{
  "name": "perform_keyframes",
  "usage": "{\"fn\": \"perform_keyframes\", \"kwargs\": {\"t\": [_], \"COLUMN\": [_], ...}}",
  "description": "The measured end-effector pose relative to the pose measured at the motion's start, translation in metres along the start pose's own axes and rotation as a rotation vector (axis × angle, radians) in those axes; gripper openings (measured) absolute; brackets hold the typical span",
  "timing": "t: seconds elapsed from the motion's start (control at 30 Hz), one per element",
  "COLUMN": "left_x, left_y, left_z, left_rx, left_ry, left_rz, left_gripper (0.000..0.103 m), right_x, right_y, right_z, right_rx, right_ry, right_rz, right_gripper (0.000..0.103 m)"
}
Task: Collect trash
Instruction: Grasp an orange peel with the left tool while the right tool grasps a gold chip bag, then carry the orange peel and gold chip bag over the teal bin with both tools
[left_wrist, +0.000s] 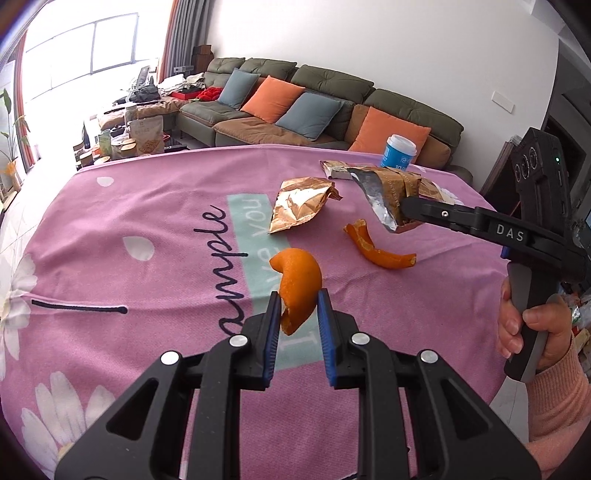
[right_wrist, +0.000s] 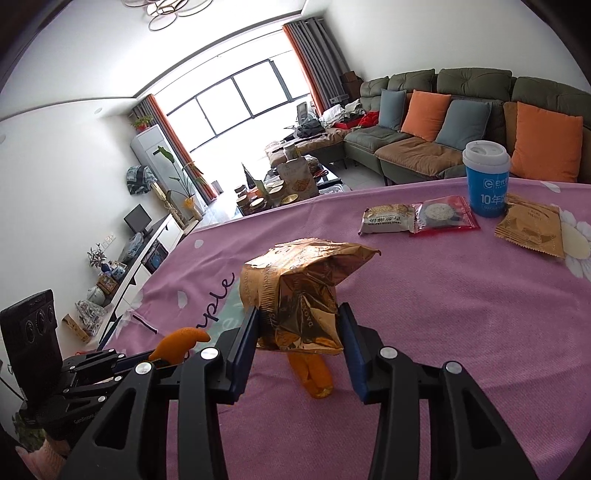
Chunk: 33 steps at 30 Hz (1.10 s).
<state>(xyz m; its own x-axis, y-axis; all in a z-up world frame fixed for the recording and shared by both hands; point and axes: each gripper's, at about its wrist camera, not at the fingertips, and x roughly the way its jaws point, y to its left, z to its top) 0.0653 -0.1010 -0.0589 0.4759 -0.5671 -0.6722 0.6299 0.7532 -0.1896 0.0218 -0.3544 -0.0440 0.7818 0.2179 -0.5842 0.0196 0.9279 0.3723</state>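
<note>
**Inspector:** Holding trash in both units. The left hand-held gripper (left_wrist: 297, 306) pinches a peel (left_wrist: 297, 284) between its blue pads, clear of the desk (left_wrist: 147, 229). The right hand-held gripper (right_wrist: 299, 332) has its jaws drawn in on a gold wrapper (right_wrist: 299, 291), which hangs crumpled between them, off the cloth.

**Clerk:** Step in hand?

**Inspector:** Pick-up appears done for these two pieces; carrying off comes next, in my judgement. No bin shows in either view, so the drop point cannot be stated.

**Clerk:** What is left?

**Inspector:** A second peel (left_wrist: 380, 247) lies just ahead of the left unit and to its right, beneath the right unit's load. A second wrapper (left_wrist: 299, 205) lies farther ahead. Sealed snack packets (right_wrist: 388, 219) and a cup (right_wrist: 485, 177) sit well beyond the right unit; likely not trash.

**Clerk:** Pose?

**Inspector:** Both units tilt downward over the desk. A hand (left_wrist: 517, 325) in a pink sleeve grips the right unit's handle.
</note>
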Motion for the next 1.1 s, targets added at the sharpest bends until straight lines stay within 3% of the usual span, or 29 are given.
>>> {"fn": "perform_keyframes", "kwargs": {"t": [0.5,1.1], "left_x": [-0.044,-0.081], "left_y": [0.029,0.06], "left_z": [-0.025,-0.039], "left_rx": [-0.052,-0.111], "left_ry": [-0.034,-0.07], "left_rz": [0.081,0.16], "left_gripper": [0.02,0.02], "right_x": [0.015,0.04], "right_y": [0.064,0.107], "right_z": [-0.014,-0.025], "right_rx": [-0.103,-0.158], "right_ry": [0.04,0.096], "right_rz": [0.129,0.211], "right_gripper": [0.041,0.041]}}
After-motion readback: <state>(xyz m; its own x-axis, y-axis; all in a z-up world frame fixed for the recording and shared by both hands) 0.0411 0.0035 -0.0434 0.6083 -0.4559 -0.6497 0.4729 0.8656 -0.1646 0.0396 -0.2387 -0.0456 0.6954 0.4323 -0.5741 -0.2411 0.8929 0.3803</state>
